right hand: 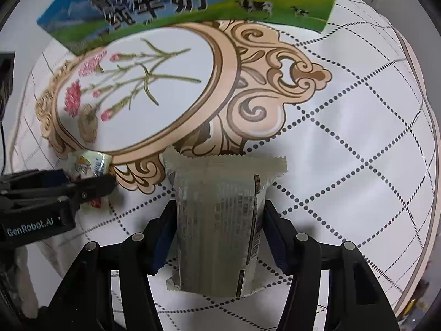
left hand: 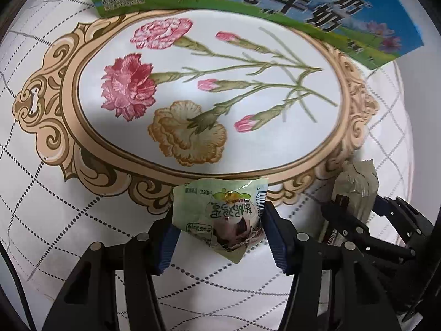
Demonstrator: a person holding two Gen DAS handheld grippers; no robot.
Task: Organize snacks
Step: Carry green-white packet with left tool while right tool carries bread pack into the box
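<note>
Two grippers work over a round table (left hand: 41, 220) w/ a white quilted-pattern cover & a printed oval frame of carnations (left hand: 209, 96). Left wrist view: left gripper (left hand: 217, 220) points nearly straight down, jaws clamped on a small green snack packet (left hand: 220, 215); both blue pads press its sides, packet crumpled, barcode edge toward the right pad. Packet sits at the near rim of the printed oval, above the cover; contact w/ the cover cannot be told. To the right, right gripper (left hand: 350, 209) is seen side-on, closed on a beige wrapped snack (left hand: 355, 182) whose serrated top end sticks up beside the oval's ornate border. At top, a milk carton box (left hand: 275, 8), green/blue w/ large black characters & cow print, stands at the far edge of the oval, partly covering its border. Right wrist view: right gripper (right hand: 220, 220) points straight down, jaws clamped on the beige wrapped snack (right hand: 220, 220); wrapper upright between the pads, serrated seal at the far end, fine print & barcode strip along its right side. Left gripper (right hand: 91, 184) enters from the left, marked "GenRobot.AI", gripping the green snack packet (right hand: 88, 164) just beside the oval's border. Milk carton box (right hand: 165, 2) lies across the top of view, behind the oval. Table rim (right hand: 430, 193) curves down the right side.
</note>
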